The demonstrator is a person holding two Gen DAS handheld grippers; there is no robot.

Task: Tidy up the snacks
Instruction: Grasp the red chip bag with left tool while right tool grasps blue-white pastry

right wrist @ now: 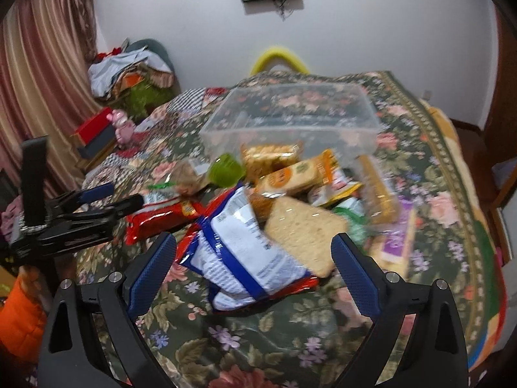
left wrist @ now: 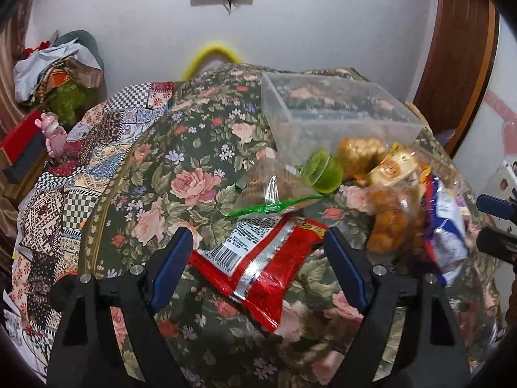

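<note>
While both grippers hang over a bed spread with a floral quilt (left wrist: 206, 148), the snacks sit heaped toward its far side. Left gripper (left wrist: 258, 242): jaws spread wide, nothing between the pads, straddling the near end of a red packet (left wrist: 268, 274) that lies flat on the quilt, barcode side up. Right gripper (right wrist: 253, 247): likewise released, jaws apart, a white-and-blue bag (right wrist: 239, 252) lying between and just beyond its fingertips; contact with either pad cannot be told.

Clear plastic bin (right wrist: 290, 119) stands upright behind the heap, open-topped, its near wall touching or just beside the nearest packets. In the heap: a green cup (left wrist: 323, 171) tipped on its side, a clear bag with a green seal (left wrist: 274, 194), golden-brown snacks in clear wrap (left wrist: 387, 223), an orange-labelled cracker pack (right wrist: 290, 177), a pale brown flat slab-shaped pack (right wrist: 303, 232) beside the white-and-blue bag, a purple box (right wrist: 397, 239) to the right.

Pink figurine (left wrist: 53, 132) well off to the left, near a red box (left wrist: 19, 142).
</note>
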